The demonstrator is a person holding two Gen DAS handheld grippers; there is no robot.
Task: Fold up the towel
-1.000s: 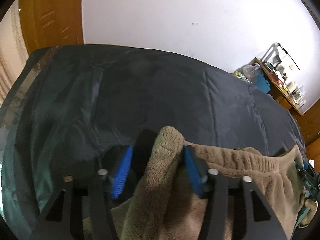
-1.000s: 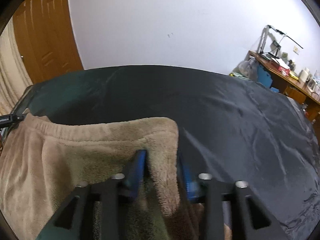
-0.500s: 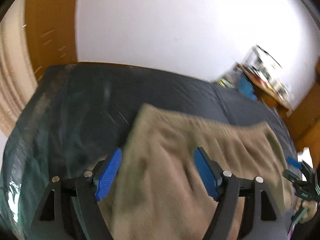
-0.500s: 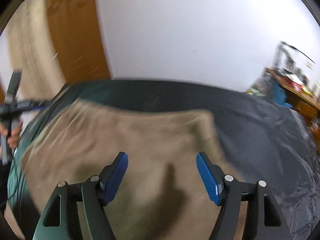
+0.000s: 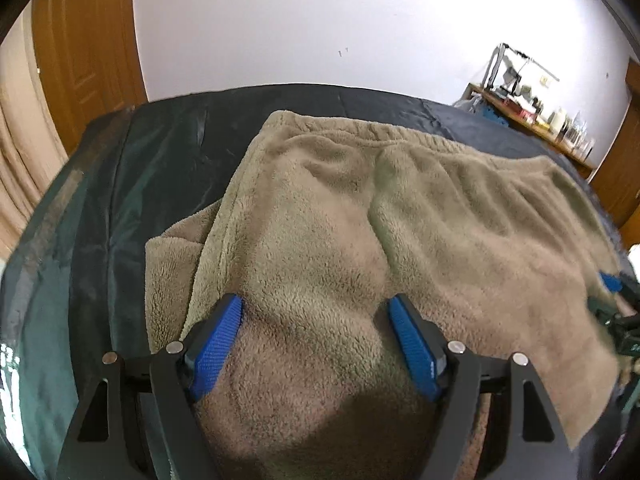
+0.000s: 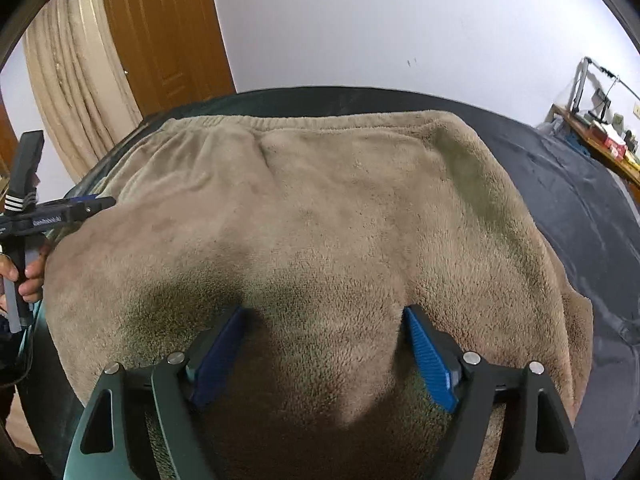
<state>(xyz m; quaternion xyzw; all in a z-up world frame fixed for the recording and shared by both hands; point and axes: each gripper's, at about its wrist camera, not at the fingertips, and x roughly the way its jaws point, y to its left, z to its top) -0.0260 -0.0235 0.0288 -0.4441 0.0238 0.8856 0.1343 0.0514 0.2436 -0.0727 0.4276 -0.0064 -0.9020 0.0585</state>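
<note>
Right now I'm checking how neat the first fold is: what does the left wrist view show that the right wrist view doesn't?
Only the left wrist view: a lower layer of the towel sticking out past the top layer's left edge, so the layers are not aligned there.

Only the right wrist view: a hand gripping the left gripper at the towel's left side, a beige curtain, and the towel's right edge draping down.

Both: the towel lies on the dark cover; each view's own jaws stand open over it, holding nothing; the wooden door and cluttered desk.
</note>
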